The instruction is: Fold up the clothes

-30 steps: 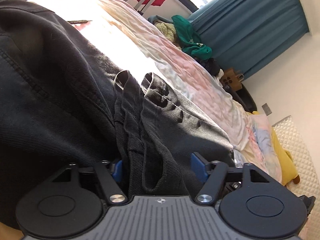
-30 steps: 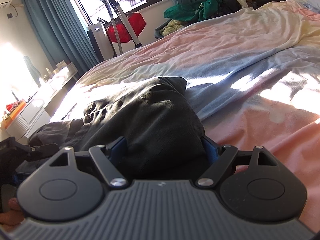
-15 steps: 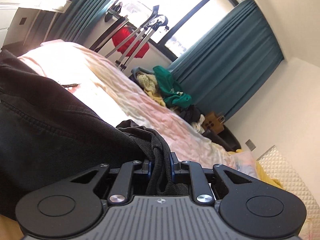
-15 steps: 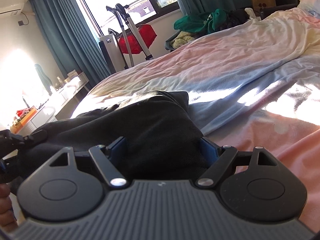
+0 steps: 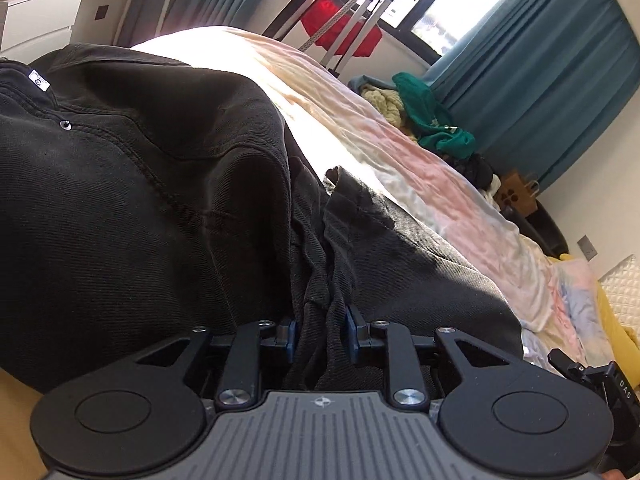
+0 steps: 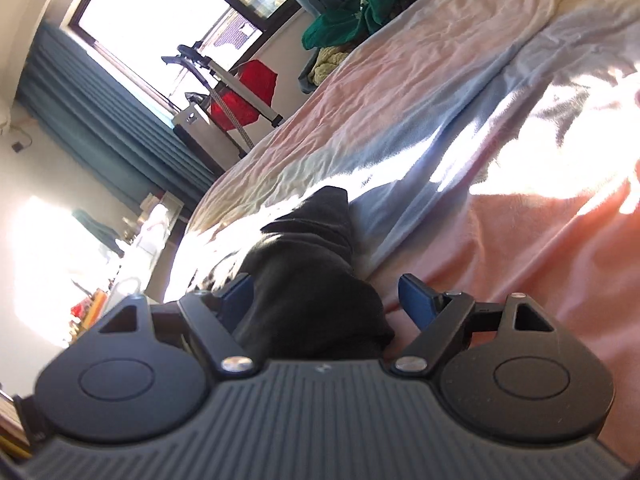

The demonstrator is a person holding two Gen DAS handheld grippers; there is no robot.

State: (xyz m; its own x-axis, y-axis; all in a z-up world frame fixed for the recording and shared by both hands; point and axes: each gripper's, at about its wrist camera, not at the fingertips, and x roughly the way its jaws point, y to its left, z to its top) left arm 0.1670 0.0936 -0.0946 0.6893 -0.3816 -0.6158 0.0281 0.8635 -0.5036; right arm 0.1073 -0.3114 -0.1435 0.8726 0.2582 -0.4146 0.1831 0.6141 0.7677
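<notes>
Black jeans [image 5: 152, 200] lie bunched on the pastel bed sheet [image 5: 400, 152], filling the left wrist view. My left gripper [image 5: 319, 334] is shut on a gathered fold of the jeans, with the blue pads pressing the cloth from both sides. In the right wrist view another end of the black jeans [image 6: 312, 280] lies between the spread fingers of my right gripper [image 6: 328, 300], which is open. The cloth touches the left blue pad [image 6: 238, 296], while the right blue pad [image 6: 416, 300] stands apart from it over the pink sheet [image 6: 520, 248].
A pile of green and yellow clothes [image 5: 424, 116] sits at the far edge of the bed below teal curtains [image 5: 540, 60]. A metal rack with a red garment [image 6: 244, 92] stands by the window. A paper bag [image 5: 516, 192] and a white dresser [image 5: 36, 16] border the bed.
My left gripper, open a second ago, has shut on the fold of jeans. The right gripper has tilted and shifted along the bed, staying open with its right pad now clear of the cloth.
</notes>
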